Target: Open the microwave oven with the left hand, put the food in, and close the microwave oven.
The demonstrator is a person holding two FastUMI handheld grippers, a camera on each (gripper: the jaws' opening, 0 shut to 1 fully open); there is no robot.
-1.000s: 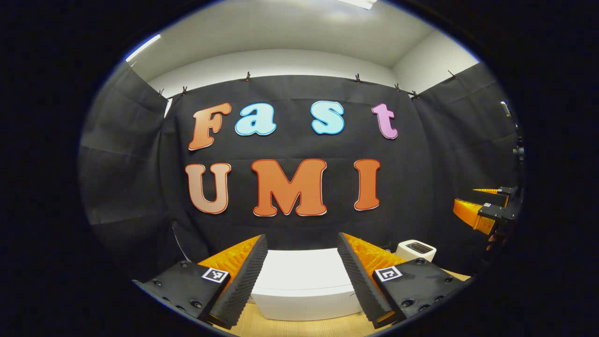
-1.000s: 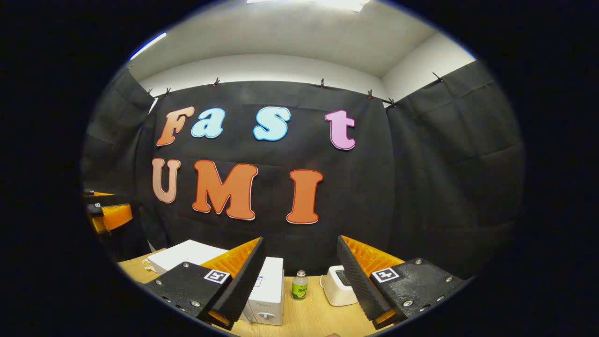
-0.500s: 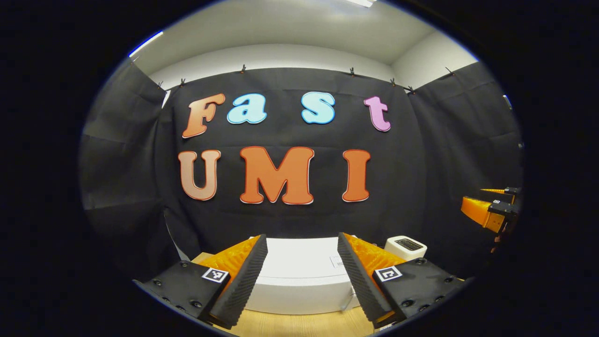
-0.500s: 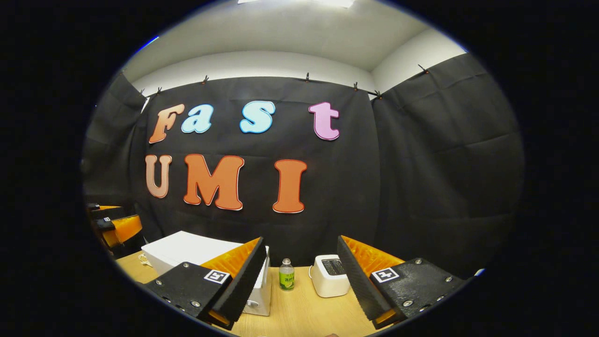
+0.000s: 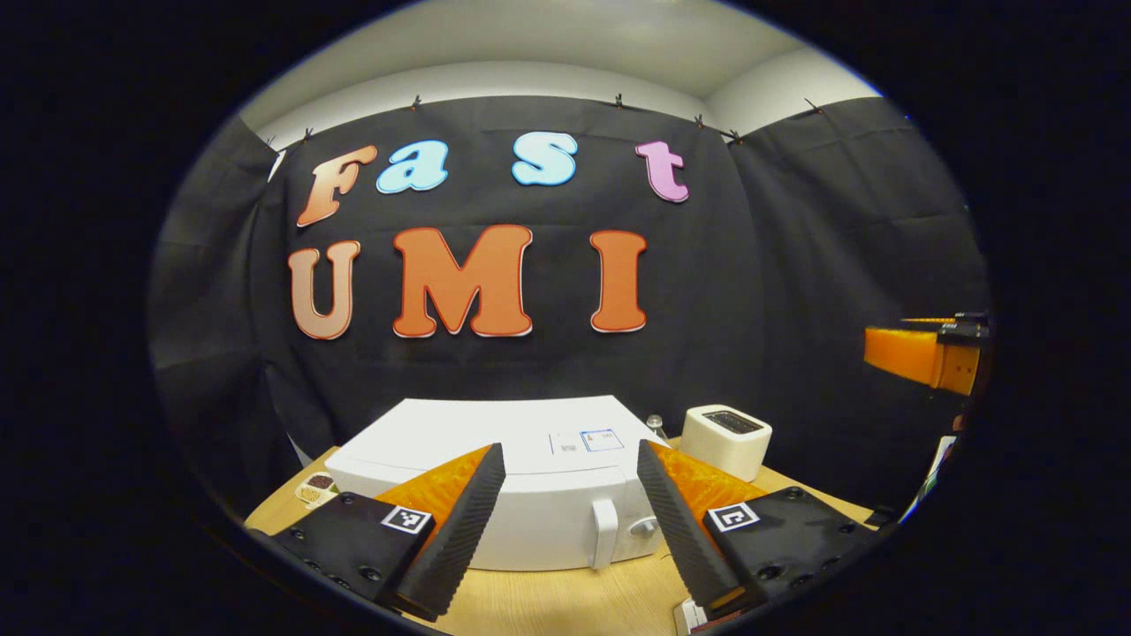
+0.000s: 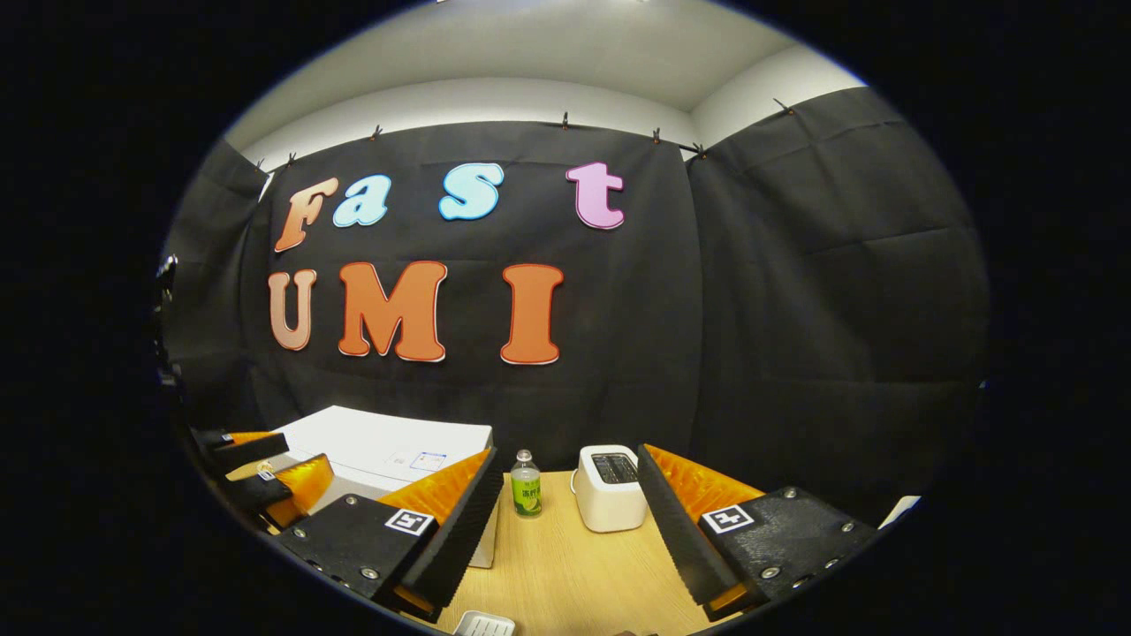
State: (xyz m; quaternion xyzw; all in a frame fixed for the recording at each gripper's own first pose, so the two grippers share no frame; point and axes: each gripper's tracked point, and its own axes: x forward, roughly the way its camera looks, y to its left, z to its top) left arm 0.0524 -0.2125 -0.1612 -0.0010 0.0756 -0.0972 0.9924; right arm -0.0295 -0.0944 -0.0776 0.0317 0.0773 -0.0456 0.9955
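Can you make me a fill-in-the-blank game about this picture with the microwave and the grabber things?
1. The microwave oven has its door ____.
2. On the wooden table, the little bottle stands between the microwave oven and the white ____.
3. The fingers of the left gripper are spread ____, with nothing held between them.
4. The right gripper is holding ____.

Missing words: closed; toaster; open; nothing
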